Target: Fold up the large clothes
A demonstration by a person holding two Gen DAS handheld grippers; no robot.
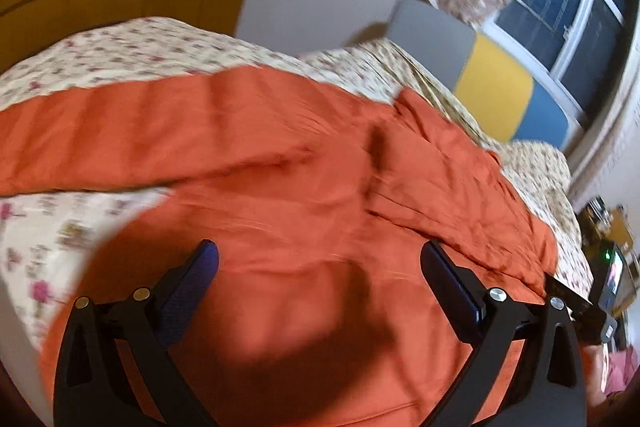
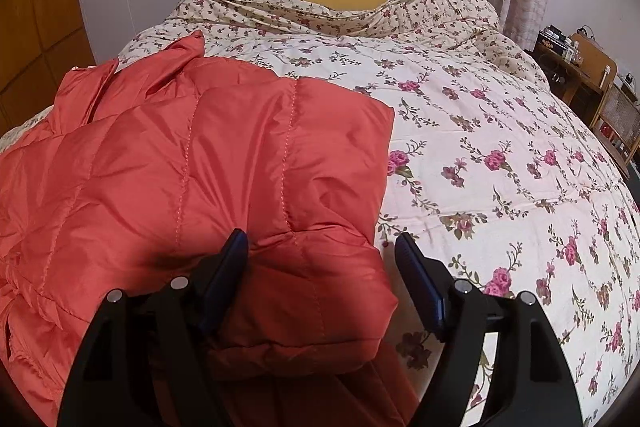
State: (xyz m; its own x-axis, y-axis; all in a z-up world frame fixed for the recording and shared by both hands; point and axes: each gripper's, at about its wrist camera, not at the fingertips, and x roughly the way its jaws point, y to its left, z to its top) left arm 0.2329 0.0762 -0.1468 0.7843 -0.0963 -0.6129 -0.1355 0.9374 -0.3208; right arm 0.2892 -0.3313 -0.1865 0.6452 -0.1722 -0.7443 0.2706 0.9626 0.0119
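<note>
with both the left hand-held gripper (image 1: 320, 259) and right hand-held gripper (image 2: 322, 251) open and empty, the puffy orange jacket (image 2: 208, 163) on the bed (image 2: 500, 155) could spring unfolded.

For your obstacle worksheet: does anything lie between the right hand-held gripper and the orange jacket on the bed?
Nothing visible does. The right hand-held gripper stands open directly over the orange jacket's folded edge, which lies on the floral quilt.

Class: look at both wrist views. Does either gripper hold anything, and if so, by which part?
Nothing is held. The left gripper and right gripper both stand open above the orange jacket.
</note>
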